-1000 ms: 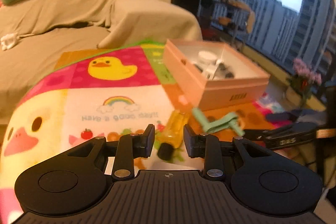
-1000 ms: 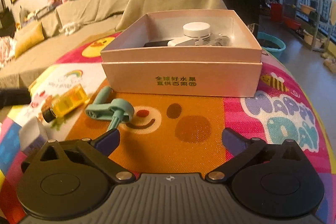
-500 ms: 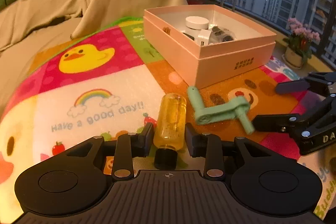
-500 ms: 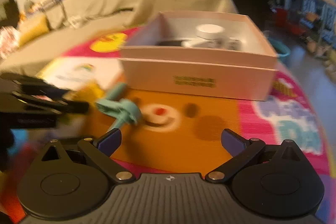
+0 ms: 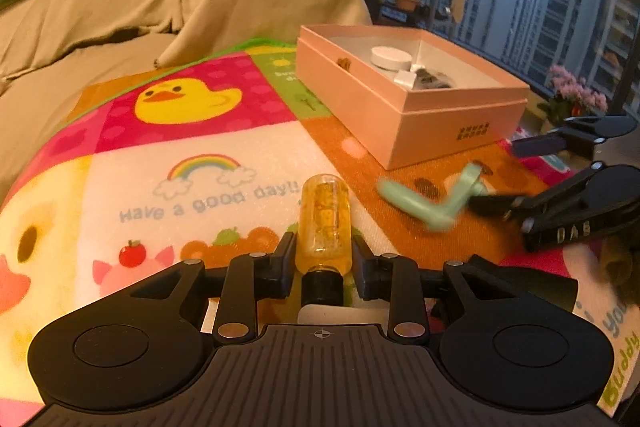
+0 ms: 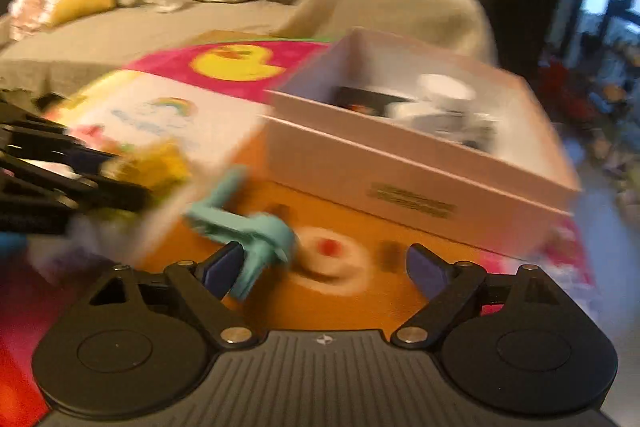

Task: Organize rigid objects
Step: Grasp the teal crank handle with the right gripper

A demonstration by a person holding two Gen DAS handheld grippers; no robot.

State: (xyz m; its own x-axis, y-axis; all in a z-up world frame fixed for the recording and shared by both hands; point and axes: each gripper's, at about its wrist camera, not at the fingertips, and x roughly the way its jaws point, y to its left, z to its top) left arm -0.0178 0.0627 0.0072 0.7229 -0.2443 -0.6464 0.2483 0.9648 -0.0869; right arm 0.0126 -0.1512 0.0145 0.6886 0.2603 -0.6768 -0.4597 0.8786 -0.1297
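Since the earlier frame, the left hand-held gripper (image 5: 323,259) has come forward over the yellow bottle (image 5: 325,223): a second ago the bottle lay ahead of the fingertips, now it stands between them, black cap toward the camera, and both pads look pressed against its sides. Right hand-held gripper (image 6: 322,267) has swung leftward onto the mint-green crank handle (image 6: 244,231); its jaws have just been closing but remain spread, with the handle's stem against the left pad and the right pad (image 6: 426,269) well clear of it (right view is motion-blurred, so contact is hard to confirm).

Step in hand, as I judge it: a two-handed pickup of the last loose items on the play mat (image 5: 208,163) for deposit in the pink box (image 5: 424,119). Box sits far and right of the bottle and already holds a white round piece (image 5: 391,58) and some smaller bits I cannot identify.

Bottle position: on the mat, near centre, just near of the "Have a good day" print. Crank: on the orange patch just near of the box.

Next move calls for:
- left: lift the bottle without letting it slip, carry it far-right over the box rim, release inside.
- right: finish closing on the crank stem before lifting; its odd shape may pivot in the pads.
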